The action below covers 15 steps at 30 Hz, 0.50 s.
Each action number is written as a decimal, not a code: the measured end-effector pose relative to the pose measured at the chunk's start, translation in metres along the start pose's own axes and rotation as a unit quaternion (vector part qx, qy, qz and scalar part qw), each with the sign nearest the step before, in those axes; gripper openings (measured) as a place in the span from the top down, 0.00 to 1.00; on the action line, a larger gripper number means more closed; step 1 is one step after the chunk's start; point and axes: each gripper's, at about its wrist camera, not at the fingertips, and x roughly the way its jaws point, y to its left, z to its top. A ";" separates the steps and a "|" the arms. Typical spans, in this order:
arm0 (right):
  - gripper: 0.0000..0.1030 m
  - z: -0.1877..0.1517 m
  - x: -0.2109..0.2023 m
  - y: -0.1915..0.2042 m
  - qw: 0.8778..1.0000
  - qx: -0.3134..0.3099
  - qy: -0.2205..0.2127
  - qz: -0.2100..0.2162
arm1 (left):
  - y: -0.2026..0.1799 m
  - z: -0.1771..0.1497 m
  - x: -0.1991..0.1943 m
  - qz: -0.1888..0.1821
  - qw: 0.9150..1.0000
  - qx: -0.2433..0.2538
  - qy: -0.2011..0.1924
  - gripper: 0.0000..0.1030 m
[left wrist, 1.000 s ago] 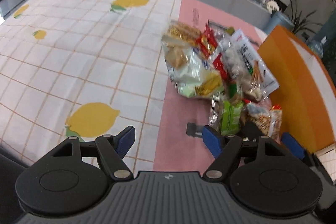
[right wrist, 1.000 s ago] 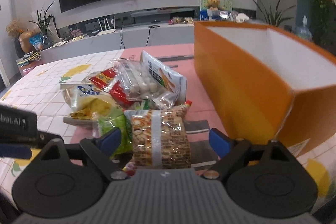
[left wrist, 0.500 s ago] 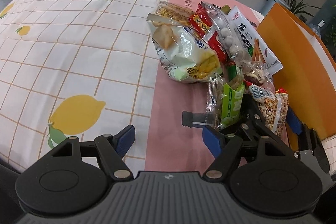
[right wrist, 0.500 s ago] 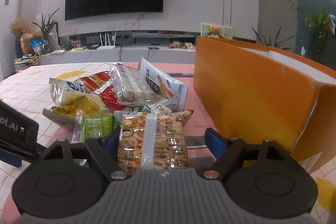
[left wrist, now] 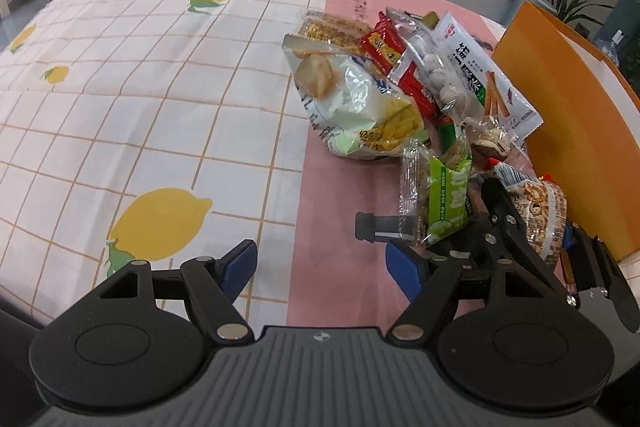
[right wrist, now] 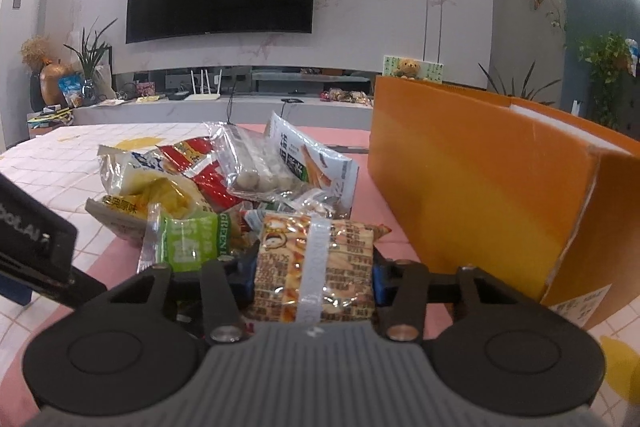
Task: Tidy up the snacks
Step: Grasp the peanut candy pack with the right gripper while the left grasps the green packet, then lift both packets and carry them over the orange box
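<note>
Snacks lie heaped on the pink strip of the tablecloth, just beside the orange box, which serves as landmark; nearest the box's front corner sits the brown biscuit packet, and the right gripper now has it between its blue pads, jaws closing, pads at the packet's sides, whereas a second ago they stood wide with the packet loose between them; since then the packet fills more of the right wrist view and the box's open top has dropped from sight; left of that packet, away from the box, lies the green packet, then the pale chip bag; behind them, along the box's long side, rest the red packet, the clear bag of white balls and the white stick-snack bag; the left gripper hangs wide open over bare cloth well left of the box, holding nothing, as before.
</note>
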 end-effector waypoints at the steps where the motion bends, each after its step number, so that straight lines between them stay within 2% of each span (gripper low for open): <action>1: 0.56 0.001 -0.002 -0.001 1.000 0.000 -0.003 0.000 | -0.001 0.000 -0.002 -0.001 1.000 0.001 -0.009 0.17; 10: 0.56 0.008 -0.034 -0.004 1.000 -0.002 -0.010 0.015 | -0.013 -0.002 -0.028 -0.017 0.995 0.023 -0.097 0.16; 15: 0.56 0.009 -0.059 -0.011 1.000 -0.005 -0.009 0.016 | -0.028 -0.004 -0.029 -0.043 0.991 0.035 -0.119 0.16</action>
